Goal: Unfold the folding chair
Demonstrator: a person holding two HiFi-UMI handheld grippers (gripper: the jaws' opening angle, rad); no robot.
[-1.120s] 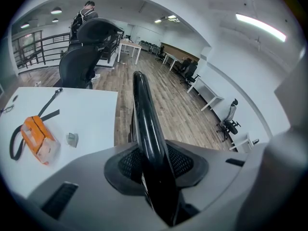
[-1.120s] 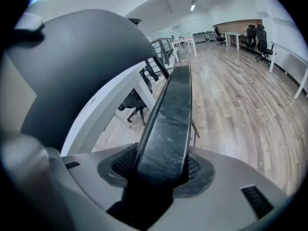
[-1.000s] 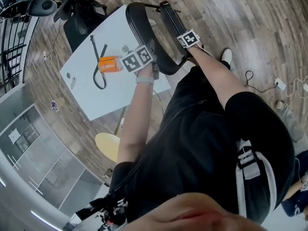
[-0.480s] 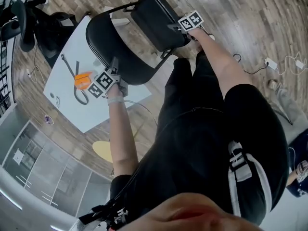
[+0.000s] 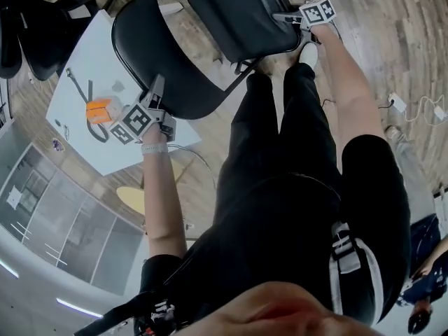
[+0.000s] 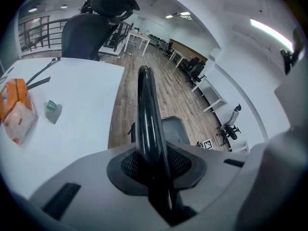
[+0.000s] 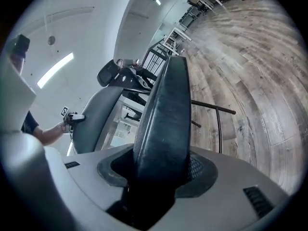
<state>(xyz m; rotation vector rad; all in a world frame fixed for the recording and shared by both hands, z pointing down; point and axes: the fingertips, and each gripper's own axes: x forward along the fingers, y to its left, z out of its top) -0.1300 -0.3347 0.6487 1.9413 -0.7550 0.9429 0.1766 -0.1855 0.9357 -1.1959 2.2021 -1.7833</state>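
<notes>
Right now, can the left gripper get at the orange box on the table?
Probably not yet: the left gripper has just closed its fingers on the chair back. The box lies close beside it, unobstructed.

The folding chair is being held by both claws in front of the person, over the wooden floor. Its curved black backrest is being gripped at the lower rim by the left claw, whose jaws have just been closing on it. The padded seat is being pinched at its edge by the right claw, and seat and backrest are being shown splayed apart. Just behind the backrest, an orange box and a black strap are being seen lying on the white surface.
</notes>
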